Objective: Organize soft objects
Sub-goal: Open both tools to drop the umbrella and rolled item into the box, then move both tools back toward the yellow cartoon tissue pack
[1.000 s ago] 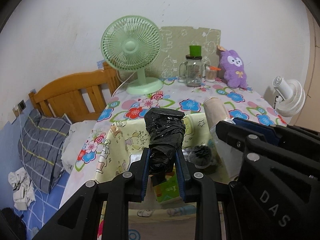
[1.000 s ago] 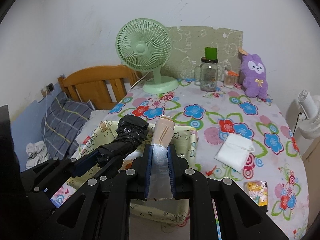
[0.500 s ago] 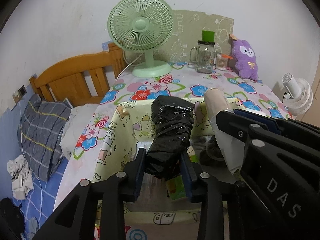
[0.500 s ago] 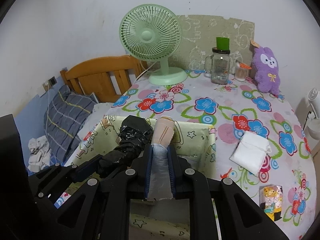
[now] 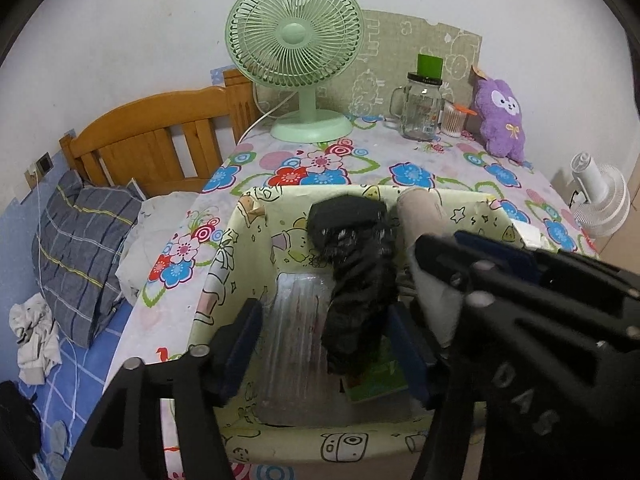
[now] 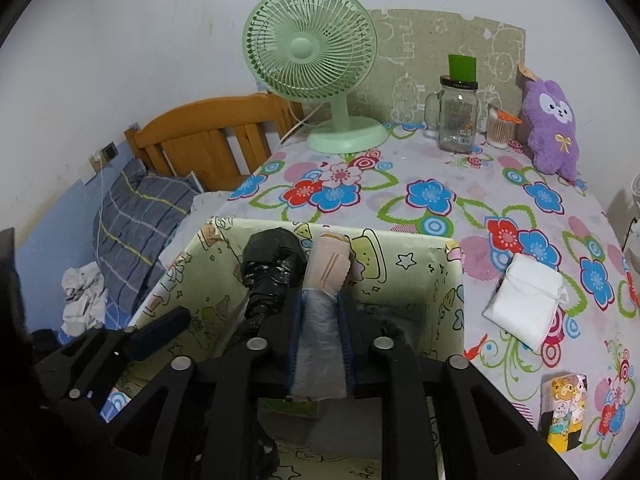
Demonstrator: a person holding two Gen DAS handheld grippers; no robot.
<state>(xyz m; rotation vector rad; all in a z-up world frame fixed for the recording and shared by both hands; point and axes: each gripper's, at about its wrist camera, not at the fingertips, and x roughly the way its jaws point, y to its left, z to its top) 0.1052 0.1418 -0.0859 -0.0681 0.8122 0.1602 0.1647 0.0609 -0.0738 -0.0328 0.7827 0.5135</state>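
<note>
A black plastic bag roll [image 5: 354, 276] hangs blurred between the spread fingers of my left gripper [image 5: 324, 340], above the inside of the yellow cartoon-print fabric box [image 5: 224, 276]. It also shows in the right wrist view [image 6: 272, 268]. My right gripper [image 6: 320, 340] is shut on a clear-wrapped beige roll [image 6: 326, 276] held over the same box [image 6: 432, 276]. A white soft pouch [image 6: 524, 306] lies on the floral tablecloth to the right.
A clear plastic tray [image 5: 296, 340] and a green packet [image 5: 378, 378] lie in the box. A green fan [image 6: 312, 48], glass jar [image 6: 458, 114], cotton swab pot [image 6: 500, 128] and purple plush [image 6: 554, 128] stand at the back. A small printed pack [image 6: 562, 410] lies front right. A bed [image 5: 88, 240] is left.
Both grippers moved forward and down over the box. My left gripper opened and let go of the black bag roll, which is dropping. The right gripper stays shut on the beige roll.
</note>
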